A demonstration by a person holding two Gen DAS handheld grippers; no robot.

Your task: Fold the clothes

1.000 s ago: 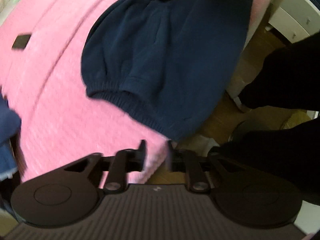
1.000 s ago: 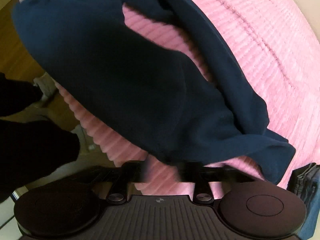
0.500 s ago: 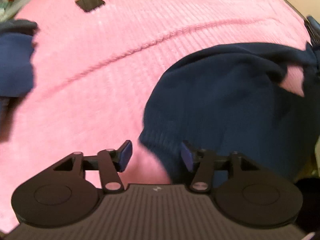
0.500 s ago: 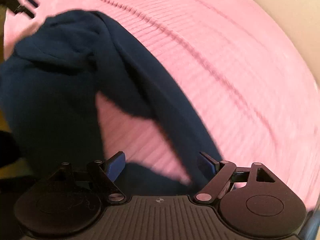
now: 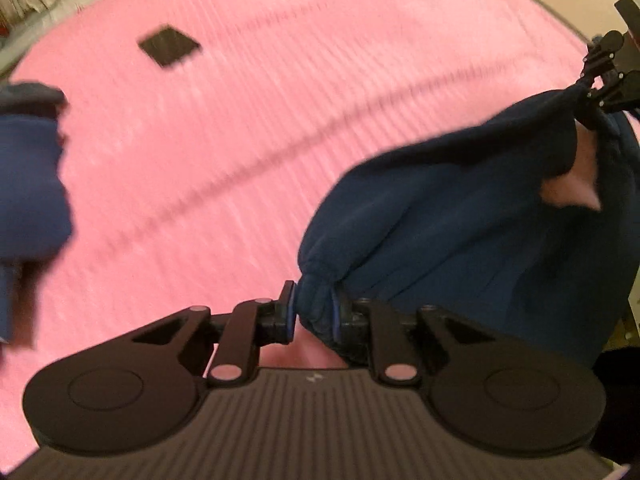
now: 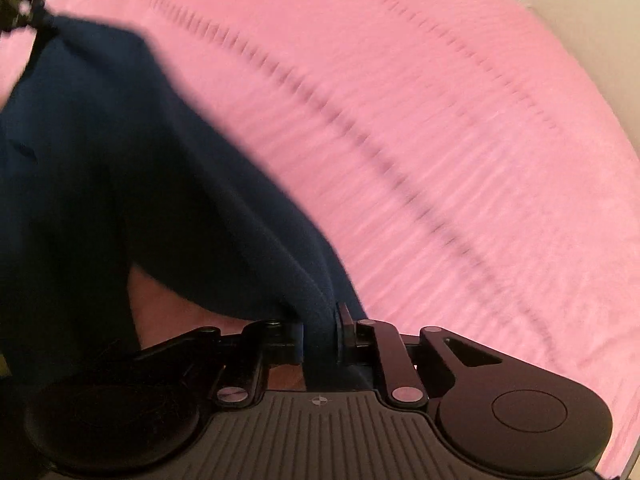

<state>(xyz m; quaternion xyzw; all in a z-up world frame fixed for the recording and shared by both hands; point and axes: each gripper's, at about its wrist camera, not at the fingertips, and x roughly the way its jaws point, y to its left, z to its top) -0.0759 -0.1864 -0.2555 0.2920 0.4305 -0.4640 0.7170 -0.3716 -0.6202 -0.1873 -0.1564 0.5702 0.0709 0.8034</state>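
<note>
Closing on a ribbed hem corner at six o'clock, the left gripper pinches the navy sweatshirt, which lies on the pink bedspread. At two o'clock, the right gripper likewise closes, fabric bunched between its pads. Soft, limp and light, the garment is best held by its thick hem corners.

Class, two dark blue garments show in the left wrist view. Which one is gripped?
The sweater on the right: the left gripper closes on its ribbed hem, the right gripper elsewhere. The garment at the left edge lies free.
</note>
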